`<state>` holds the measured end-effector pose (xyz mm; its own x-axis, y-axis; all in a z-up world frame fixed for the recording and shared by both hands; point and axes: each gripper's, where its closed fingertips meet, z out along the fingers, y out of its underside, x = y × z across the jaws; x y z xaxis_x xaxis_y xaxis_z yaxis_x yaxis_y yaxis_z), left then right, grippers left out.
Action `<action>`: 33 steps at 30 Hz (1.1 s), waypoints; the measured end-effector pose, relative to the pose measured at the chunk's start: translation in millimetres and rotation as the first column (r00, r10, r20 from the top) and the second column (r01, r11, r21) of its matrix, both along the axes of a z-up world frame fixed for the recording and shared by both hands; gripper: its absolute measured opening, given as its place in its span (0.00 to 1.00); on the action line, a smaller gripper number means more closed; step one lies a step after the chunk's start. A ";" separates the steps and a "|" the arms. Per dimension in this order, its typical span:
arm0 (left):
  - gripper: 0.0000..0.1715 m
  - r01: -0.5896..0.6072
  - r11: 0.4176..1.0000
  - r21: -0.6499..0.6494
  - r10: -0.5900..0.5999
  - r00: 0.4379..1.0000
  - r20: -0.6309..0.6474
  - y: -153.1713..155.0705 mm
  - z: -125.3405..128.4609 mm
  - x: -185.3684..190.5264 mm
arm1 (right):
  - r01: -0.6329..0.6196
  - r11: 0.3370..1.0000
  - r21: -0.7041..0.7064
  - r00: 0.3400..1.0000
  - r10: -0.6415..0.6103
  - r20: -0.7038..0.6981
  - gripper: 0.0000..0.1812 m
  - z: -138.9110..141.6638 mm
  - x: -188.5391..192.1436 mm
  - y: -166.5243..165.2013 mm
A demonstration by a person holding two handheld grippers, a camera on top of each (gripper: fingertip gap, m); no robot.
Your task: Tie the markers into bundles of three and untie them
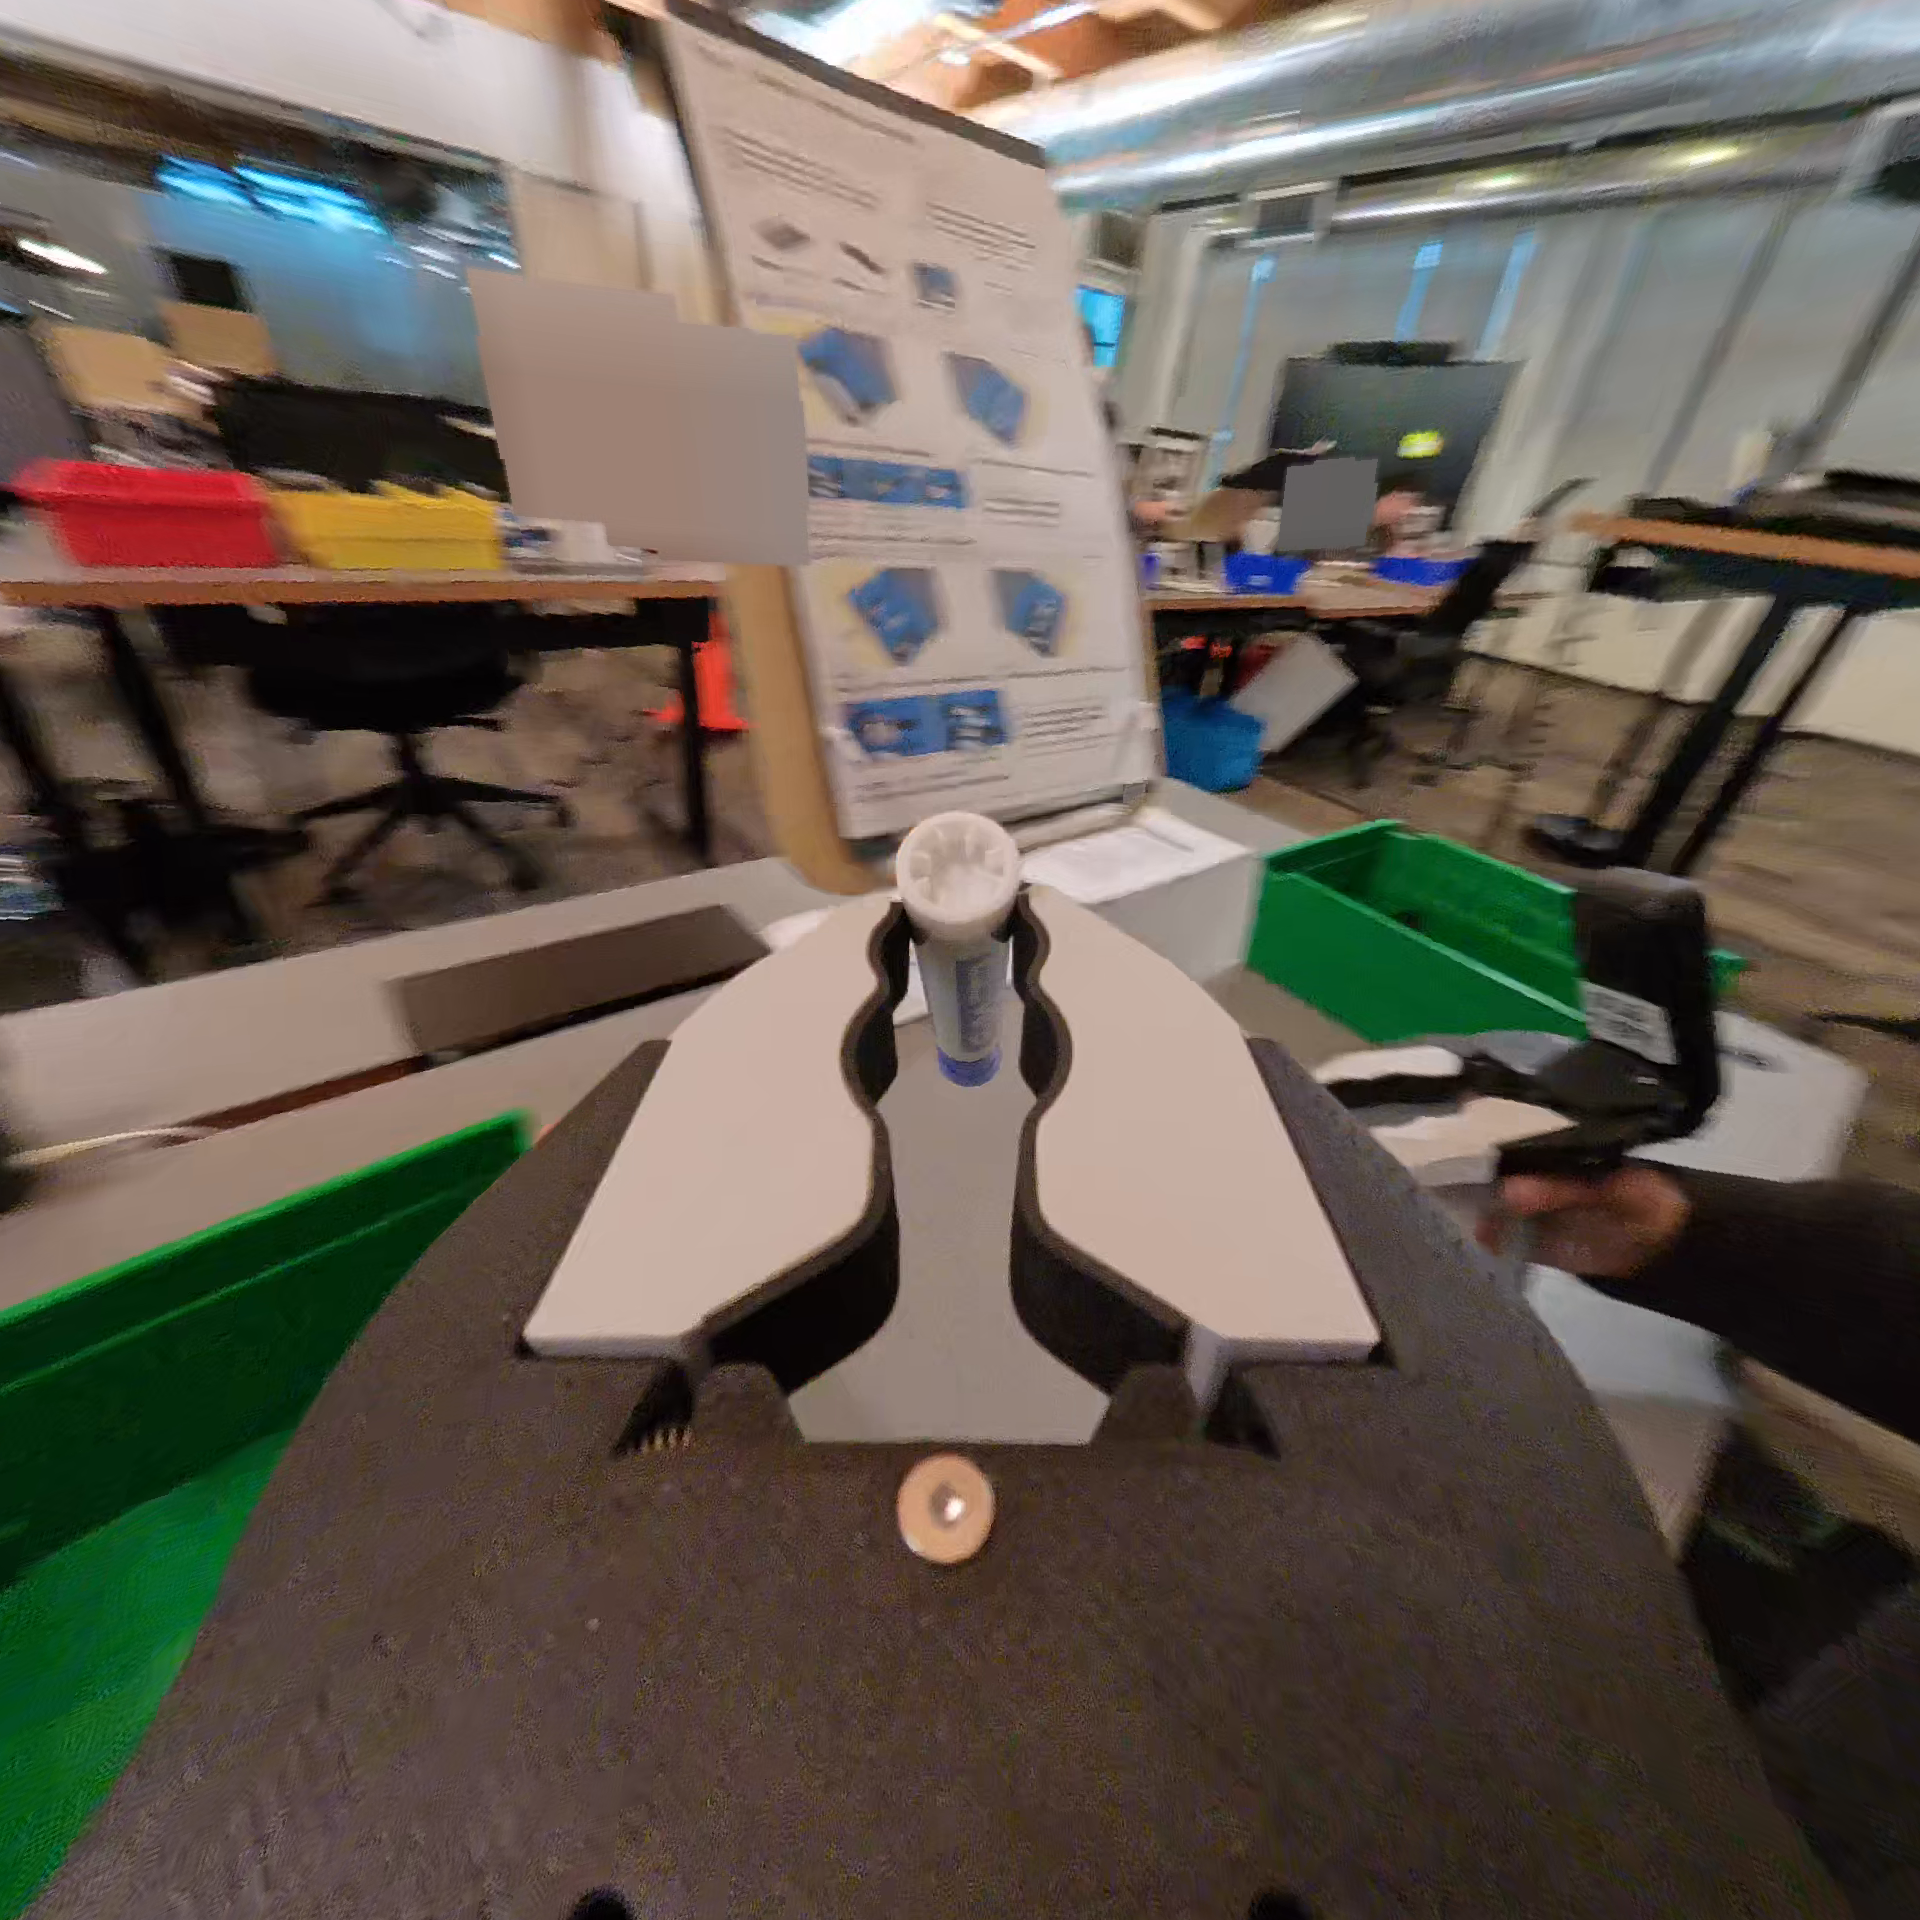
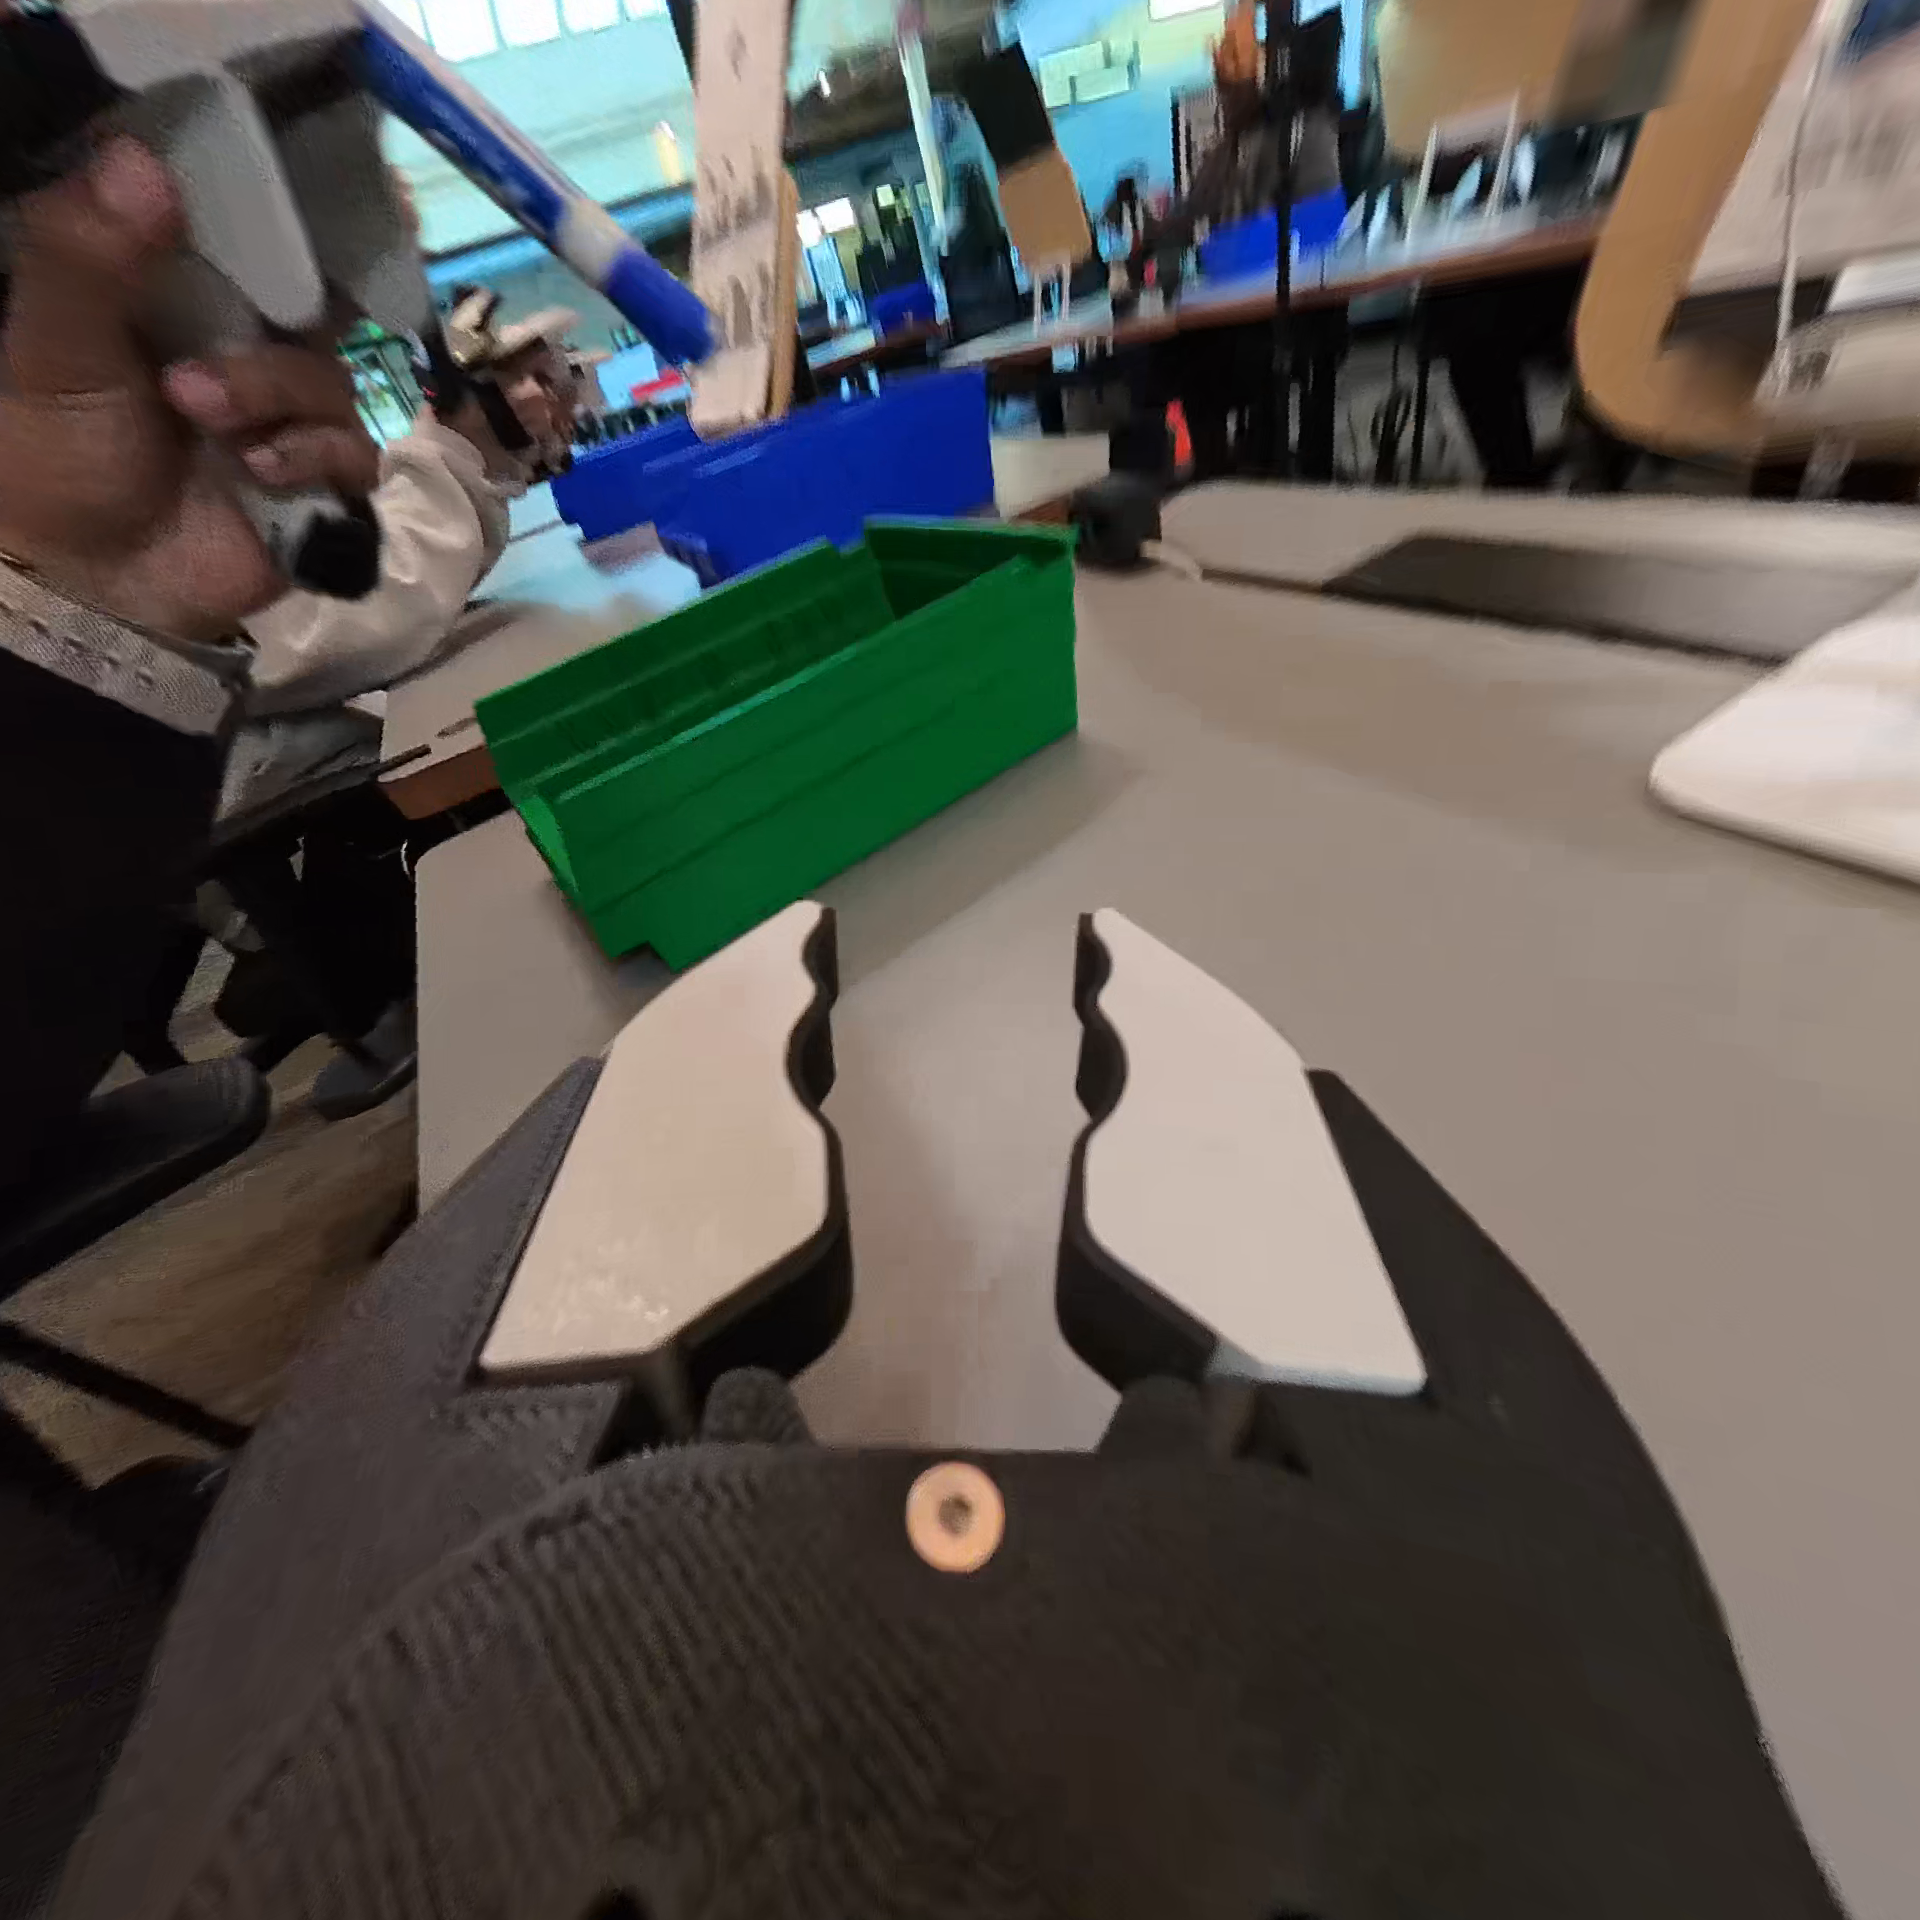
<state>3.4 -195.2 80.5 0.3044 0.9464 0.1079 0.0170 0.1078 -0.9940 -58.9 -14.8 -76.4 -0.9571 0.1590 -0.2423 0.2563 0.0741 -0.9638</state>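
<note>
The left gripper [image 1: 958, 925] is pinching a white-and-blue plastic tube with a ribbed white cap [image 1: 961, 956] only at its fingertips, cap pointing away, so the tube is risking a slip or pivot; the right gripper [image 2: 954, 930] is hovering wide and empty over the grey tabletop [image 2: 1351, 883], the green plastic bin [image 2: 790, 727] sitting just ahead to its left

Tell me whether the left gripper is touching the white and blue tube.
Touching. The left wrist view shows the left gripper closed on the white and blue tube, both fingertips pressing its sides.
</note>
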 end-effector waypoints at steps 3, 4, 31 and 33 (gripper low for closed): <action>0.12 0.185 0.981 0.062 -0.188 0.981 0.049 65.4 -35.2 -24.4 | 0.031 0.996 -0.078 0.989 -0.041 -0.140 0.23 22.8 5.5 6.5; 0.11 0.227 0.970 0.086 -0.234 0.969 0.081 85.6 -52.6 -32.5 | 0.042 0.995 -0.089 0.982 -0.058 -0.181 0.23 27.1 5.9 9.1; 0.11 0.476 0.767 0.430 -0.580 0.800 0.151 186.6 -159.9 -50.0 | -0.045 0.929 0.366 0.964 0.137 -0.230 0.08 -64.2 16.0 6.3; 0.11 0.481 0.771 0.418 -0.581 0.799 0.152 186.9 -160.7 -49.1 | -0.062 0.921 0.385 0.965 0.153 -0.211 0.08 -66.7 18.6 6.0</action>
